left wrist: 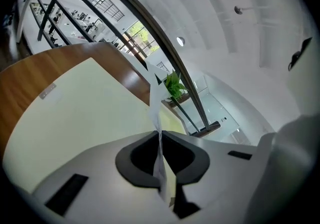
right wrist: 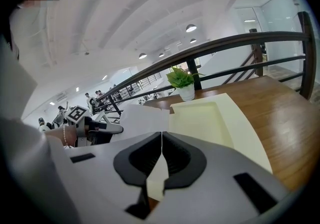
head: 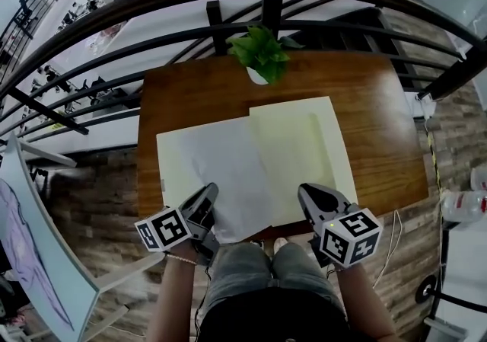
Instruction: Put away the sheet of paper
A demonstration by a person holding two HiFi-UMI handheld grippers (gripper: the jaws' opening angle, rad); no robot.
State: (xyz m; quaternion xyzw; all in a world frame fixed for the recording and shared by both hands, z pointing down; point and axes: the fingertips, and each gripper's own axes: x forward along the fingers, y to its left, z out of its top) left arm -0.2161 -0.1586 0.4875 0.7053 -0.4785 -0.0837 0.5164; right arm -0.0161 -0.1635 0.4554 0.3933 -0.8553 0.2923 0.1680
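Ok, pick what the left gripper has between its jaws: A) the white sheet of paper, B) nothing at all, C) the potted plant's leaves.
A: in the left gripper view, the left gripper has its jaws closed on the white sheet of paper, which runs edge-on between them.

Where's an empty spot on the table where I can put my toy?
The table has bare wood right of the folder, and at the far left corner beside the plant. The middle and near edge are crowded: folder, sheet of paper, left gripper and right gripper.
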